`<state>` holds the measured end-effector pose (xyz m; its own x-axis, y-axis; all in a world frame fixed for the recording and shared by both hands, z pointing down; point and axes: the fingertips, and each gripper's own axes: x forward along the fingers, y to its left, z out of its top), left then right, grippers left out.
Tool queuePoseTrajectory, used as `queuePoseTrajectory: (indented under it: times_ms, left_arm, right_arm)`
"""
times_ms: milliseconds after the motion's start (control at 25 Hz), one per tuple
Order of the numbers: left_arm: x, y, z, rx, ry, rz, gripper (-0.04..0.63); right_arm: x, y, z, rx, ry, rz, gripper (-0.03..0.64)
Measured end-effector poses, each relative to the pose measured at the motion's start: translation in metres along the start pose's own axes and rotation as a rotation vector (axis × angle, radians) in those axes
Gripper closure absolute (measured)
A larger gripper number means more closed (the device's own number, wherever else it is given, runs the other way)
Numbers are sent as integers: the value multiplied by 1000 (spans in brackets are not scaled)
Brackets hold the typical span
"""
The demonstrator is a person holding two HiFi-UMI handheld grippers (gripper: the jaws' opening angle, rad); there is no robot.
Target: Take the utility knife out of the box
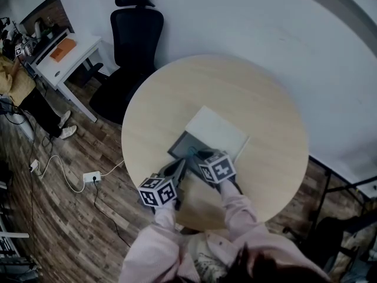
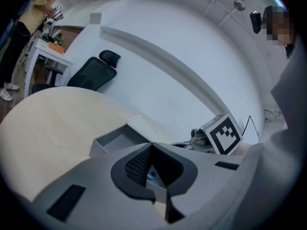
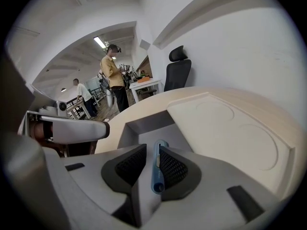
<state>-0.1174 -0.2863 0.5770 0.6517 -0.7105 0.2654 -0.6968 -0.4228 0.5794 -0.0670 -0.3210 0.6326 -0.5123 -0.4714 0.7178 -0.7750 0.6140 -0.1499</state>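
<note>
Utility knife point(image 3: 157, 169), blue and slim, shows at lower centre of the right gripper view. It lies lengthwise between the jaws of the right gripper point(image 3: 153, 148), down in the open grey box point(image 3: 144, 123). Those jaws stand partly apart and do not clamp it, with a gap on the knife's left. In the head view the box sits at the middle of the round worktop point(image 1: 177, 93), with its pale lid point(image 1: 217, 131) lying against its upper right side. The left gripper point(image 2: 151, 146), jaws closed tip to tip, sits just beside the box's lower left corner.
</note>
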Motion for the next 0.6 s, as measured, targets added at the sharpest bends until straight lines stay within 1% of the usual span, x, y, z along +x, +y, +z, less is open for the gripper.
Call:
queuePoseTrajectory:
  times_ms: [80, 120, 280, 360, 600]
  left_arm:
    - [-1, 1, -1, -2, 2, -1, 594]
    - [-1, 2, -1, -3, 3, -2, 594]
    - [-1, 4, -1, -8, 4, -2, 594]
    - [-1, 5, -2, -12, 4, -2, 595]
    - [0, 5, -5, -23, 8, -4, 595]
  right_arm:
    - [3, 0, -2, -5, 11, -8, 509]
    - [5, 1, -2, -8, 16, -12, 494]
    - [10, 0, -3, -11, 25, -19, 468]
    - [12, -1, -3, -6, 25, -20, 437]
    - [17, -3, -6, -8, 42, -27, 414]
